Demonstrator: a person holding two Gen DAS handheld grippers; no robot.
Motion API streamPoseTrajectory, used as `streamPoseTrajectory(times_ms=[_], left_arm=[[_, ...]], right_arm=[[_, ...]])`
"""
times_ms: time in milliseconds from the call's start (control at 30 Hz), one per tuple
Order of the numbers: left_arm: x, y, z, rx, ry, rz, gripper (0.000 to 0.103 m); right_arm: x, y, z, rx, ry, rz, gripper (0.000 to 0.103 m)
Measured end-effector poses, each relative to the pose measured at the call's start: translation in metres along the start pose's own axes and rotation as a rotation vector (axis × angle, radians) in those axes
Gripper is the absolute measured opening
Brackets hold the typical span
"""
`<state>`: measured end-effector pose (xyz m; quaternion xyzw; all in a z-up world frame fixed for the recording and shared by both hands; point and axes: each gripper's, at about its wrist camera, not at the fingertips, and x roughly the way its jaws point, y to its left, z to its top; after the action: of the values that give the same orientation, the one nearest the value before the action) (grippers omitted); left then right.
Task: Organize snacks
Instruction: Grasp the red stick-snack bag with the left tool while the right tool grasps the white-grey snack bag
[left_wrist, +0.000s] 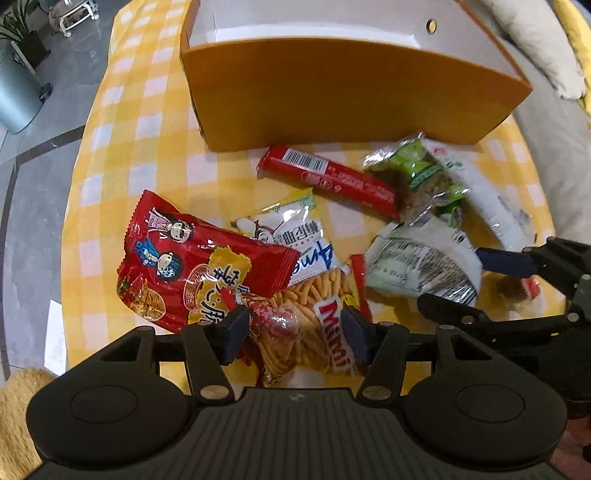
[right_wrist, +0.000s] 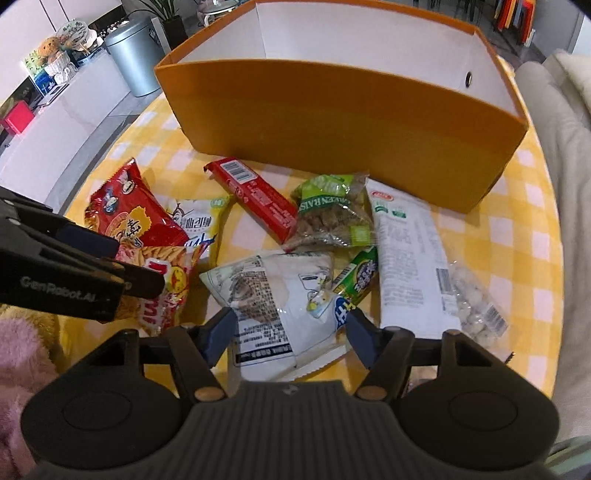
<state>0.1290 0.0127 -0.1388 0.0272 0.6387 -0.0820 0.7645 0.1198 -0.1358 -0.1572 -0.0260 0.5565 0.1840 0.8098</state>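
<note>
Orange box (right_wrist: 332, 122) open-topped, white inside; crinkly snack packets (right_wrist: 280, 295) heaped before it.

Two black handheld grippers point steeply downward, side by side. The left gripper (left_wrist: 293, 332) has its blue-padded fingers (left_wrist: 236, 330) spread partway, a gap between them. The right gripper (right_wrist: 290, 341) is posed the same way, its fingers (right_wrist: 360, 341) also partway apart. Each gripper's tips show at the near side edge of the other's view.
</note>
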Motion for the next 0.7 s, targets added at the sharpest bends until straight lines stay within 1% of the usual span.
streamPoseTrajectory(times_ms=[133,200,267,367,433,467,567,700], left_arm=[[0.005,-0.002,0.001,-0.004,0.018,0.005,0.069],[0.01,-0.002,0.002,-0.008,0.039,0.009,0.07],[0.012,-0.002,0.002,-0.015,0.04,0.011,0.07],[0.011,-0.004,0.002,-0.015,0.03,0.016,0.066],[0.01,-0.005,0.002,-0.011,0.02,0.02,0.06],[0.008,-0.005,0.001,-0.013,0.013,0.019,0.059],[0.006,-0.005,0.001,-0.026,-0.002,0.019,0.053],[-0.002,-0.004,-0.003,-0.059,-0.03,-0.002,0.044]], right_arm=[[0.003,0.001,0.0,-0.014,-0.002,0.007,0.066],[0.004,0.001,-0.001,-0.012,-0.004,0.012,0.066],[0.004,0.0,-0.001,-0.013,-0.006,0.015,0.066],[0.005,-0.001,-0.002,-0.008,-0.013,0.01,0.063],[0.004,-0.001,-0.004,-0.014,-0.022,0.003,0.058],[0.004,-0.001,-0.004,-0.02,-0.026,0.0,0.057],[0.0,-0.002,-0.007,-0.021,-0.039,0.0,0.05],[-0.007,-0.007,-0.008,0.015,-0.049,0.022,0.035]])
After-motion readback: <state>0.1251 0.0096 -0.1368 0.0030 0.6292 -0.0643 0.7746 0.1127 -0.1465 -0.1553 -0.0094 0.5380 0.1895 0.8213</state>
